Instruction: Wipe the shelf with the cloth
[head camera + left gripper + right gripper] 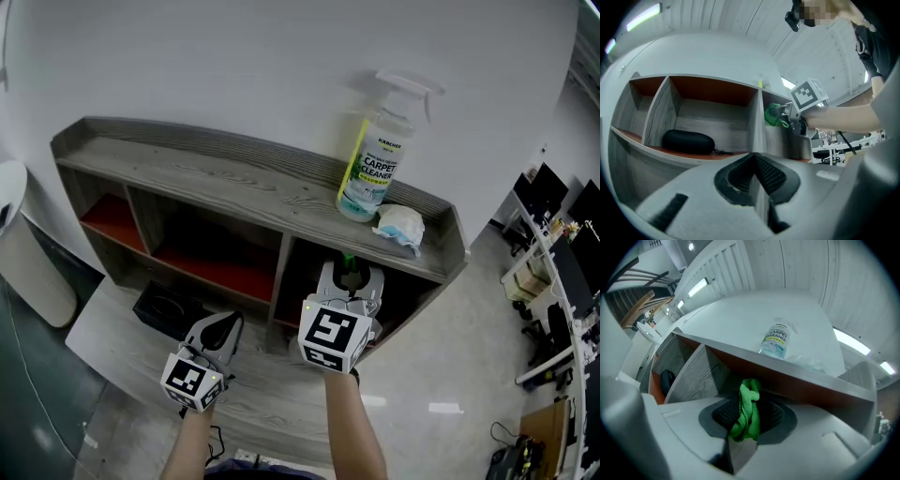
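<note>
Grey wood-grain shelf (216, 173), black case (688, 140) inside it, left gripper (221, 328) low in front with jaws together and empty, right gripper (349, 281) clamping the green cloth (749, 411) at the right compartment's mouth, spray bottle (375, 155) on top.

A bunched green cloth (749, 401) is held pinched in the right gripper (750, 419), at the mouth of the right-hand lower compartment of a grey wood-grain shelf (234, 183).

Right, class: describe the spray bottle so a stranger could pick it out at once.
Start at the grey shelf unit against the white wall; look along its top board to the right end. The spray bottle stands upright there beside a crumpled white bundle, the only tall thing, with a white trigger.
</note>
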A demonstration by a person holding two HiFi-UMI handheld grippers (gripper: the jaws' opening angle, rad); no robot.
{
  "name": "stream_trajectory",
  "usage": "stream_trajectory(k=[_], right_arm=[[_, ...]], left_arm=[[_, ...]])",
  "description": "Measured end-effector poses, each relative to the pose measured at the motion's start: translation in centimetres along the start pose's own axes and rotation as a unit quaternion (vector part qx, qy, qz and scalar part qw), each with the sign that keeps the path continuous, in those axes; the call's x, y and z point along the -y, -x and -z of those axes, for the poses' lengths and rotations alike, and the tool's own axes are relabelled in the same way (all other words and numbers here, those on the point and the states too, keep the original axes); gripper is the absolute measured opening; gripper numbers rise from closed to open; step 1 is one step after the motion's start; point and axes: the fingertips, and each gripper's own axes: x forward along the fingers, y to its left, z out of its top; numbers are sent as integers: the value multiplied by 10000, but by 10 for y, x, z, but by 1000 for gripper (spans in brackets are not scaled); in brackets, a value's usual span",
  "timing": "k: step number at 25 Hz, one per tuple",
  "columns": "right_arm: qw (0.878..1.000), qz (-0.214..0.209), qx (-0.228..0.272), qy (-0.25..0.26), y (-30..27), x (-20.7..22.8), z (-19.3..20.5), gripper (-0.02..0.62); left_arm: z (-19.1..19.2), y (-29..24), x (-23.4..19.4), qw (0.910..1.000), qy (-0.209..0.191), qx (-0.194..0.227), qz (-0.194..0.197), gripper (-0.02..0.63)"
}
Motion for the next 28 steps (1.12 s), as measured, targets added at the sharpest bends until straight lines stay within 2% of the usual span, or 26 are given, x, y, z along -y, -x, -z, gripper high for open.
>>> stream_trajectory(k=[18, 25, 28], right_arm=[[9916, 1023, -216, -759, 33, 79, 24, 106], [9930, 1035, -293, -492, 35, 78, 26, 106], [9950, 914, -395, -46, 34, 71, 25, 106]], left_arm=[[2, -17, 28, 9993, 28, -13, 361, 0], [5, -21, 32, 9990, 44, -36, 441, 0], [5, -20, 30, 9991, 53, -47, 427, -2]])
